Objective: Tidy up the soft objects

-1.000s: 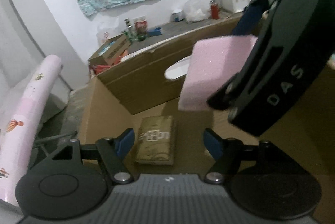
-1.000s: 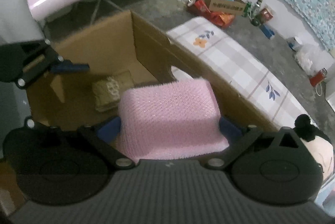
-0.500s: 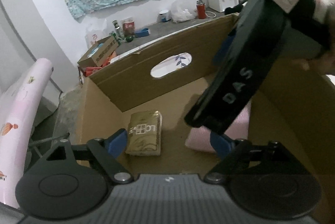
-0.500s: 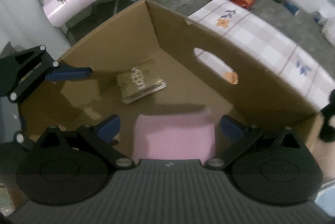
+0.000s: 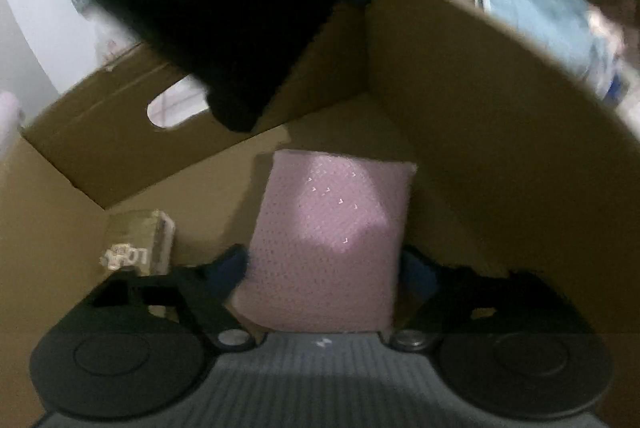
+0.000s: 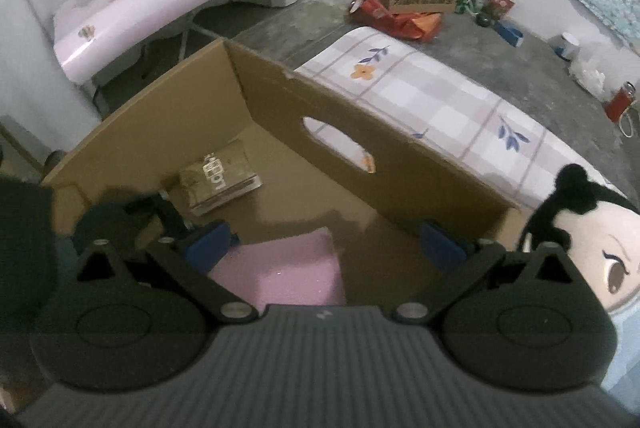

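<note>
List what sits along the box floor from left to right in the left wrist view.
Tan packet → left claw's left finger → pink sponge pad → left claw's right finger → right wall of the cardboard box.
</note>
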Demonstrator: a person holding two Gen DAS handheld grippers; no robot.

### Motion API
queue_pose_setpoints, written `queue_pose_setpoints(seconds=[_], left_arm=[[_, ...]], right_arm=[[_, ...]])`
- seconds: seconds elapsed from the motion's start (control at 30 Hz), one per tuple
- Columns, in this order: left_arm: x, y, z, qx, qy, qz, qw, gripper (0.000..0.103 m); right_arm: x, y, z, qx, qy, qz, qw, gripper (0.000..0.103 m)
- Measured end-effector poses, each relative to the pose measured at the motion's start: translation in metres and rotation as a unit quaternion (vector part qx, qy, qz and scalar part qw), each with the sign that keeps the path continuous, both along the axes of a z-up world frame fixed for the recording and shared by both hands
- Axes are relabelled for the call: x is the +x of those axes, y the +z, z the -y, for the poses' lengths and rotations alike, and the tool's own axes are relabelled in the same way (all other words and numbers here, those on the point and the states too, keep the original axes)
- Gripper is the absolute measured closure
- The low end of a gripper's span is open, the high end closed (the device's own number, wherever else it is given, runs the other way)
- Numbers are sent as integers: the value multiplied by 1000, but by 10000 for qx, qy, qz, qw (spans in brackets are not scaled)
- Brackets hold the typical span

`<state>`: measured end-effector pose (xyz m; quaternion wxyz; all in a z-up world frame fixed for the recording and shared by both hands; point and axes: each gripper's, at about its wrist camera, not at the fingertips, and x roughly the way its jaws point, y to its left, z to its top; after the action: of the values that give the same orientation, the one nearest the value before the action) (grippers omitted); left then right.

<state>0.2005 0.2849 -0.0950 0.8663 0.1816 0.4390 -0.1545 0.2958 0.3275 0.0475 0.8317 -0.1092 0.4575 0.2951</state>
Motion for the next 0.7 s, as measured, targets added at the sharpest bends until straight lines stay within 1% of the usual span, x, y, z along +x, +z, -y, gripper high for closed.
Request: queue_pose_setpoints(seconds=[0.03, 0.1, 0.13, 0.17, 0.23, 0.3, 0.4, 0.47, 0.5, 0.6, 0.63, 0.7], left_arm=[[0, 0, 1, 28, 115, 49, 9999, 23], [6, 1, -6, -47, 553, 43, 9984, 24], [9, 0, -10, 21, 792, 68, 9968, 24], [13, -1, -13, 173, 994, 137, 9948, 24], [18, -3, -22, 396, 1348, 233, 9898, 24], [22, -4, -27, 520, 1521, 330, 9864, 22], [24, -3, -25, 446, 1561, 511, 9854, 20], [22, -3, -25, 434, 1642, 628, 9835, 14], [21, -4, -23, 465, 1619, 692, 9833, 14], [8, -1, -18, 657, 1307, 922, 9849, 11], [5, 1, -17, 711, 1228, 937, 9854, 8], [4, 11, -25, 746, 1070, 950, 9869, 8]], right_arm=[[-1, 0, 1, -13, 6, 40, 10000, 1], [-2, -1, 2, -41, 23, 110, 9999, 1], [-3, -1, 3, -31, 47, 120, 9999, 1], [-3, -1, 3, -13, 63, 121, 9999, 1], [-3, -1, 5, -65, -33, 184, 9998, 1], [0, -3, 8, -43, -119, 182, 9998, 1], [5, -2, 19, 284, -205, 104, 9993, 1], [7, -1, 22, 363, -248, 79, 9990, 1], [7, -1, 22, 372, -263, 94, 9989, 1], [5, -1, 21, 346, -270, 132, 9990, 1], [3, -1, 21, 327, -261, 154, 9990, 1], [0, -1, 20, 317, -234, 166, 9991, 1]])
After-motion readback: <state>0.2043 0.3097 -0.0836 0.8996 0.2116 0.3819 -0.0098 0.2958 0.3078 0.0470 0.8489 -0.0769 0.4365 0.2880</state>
